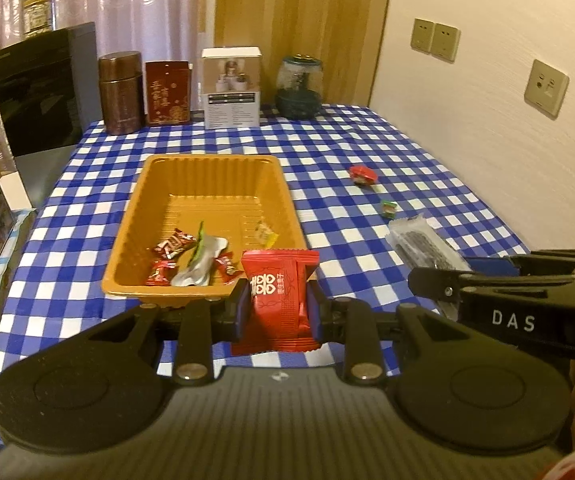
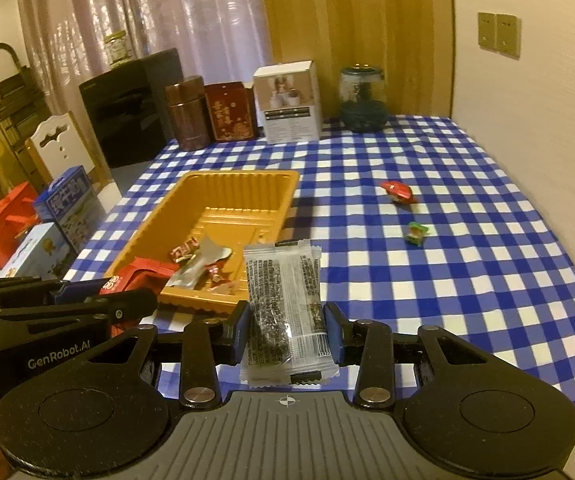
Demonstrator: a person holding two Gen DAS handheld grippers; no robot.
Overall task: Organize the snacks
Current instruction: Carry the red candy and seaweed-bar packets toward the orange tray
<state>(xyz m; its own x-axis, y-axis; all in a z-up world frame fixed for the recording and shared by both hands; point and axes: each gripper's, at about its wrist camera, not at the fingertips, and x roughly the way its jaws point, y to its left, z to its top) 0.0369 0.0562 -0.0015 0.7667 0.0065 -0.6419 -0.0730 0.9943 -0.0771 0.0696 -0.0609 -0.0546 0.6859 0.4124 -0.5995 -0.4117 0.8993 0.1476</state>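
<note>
Near the orange tray on the worktop, a red snack packet is clamped in the left gripper, a clear seaweed-type packet in the right gripper. Both judged light, crinkly, slippery; mid-body grip is best, w/ light pressure.

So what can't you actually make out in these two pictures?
- Left wrist view: lower part of the red packet, hidden behind the left gripper.
- Right wrist view: the clear packet has print too fine to read.
- Both views: the small sweets in the tray, blurred.
</note>
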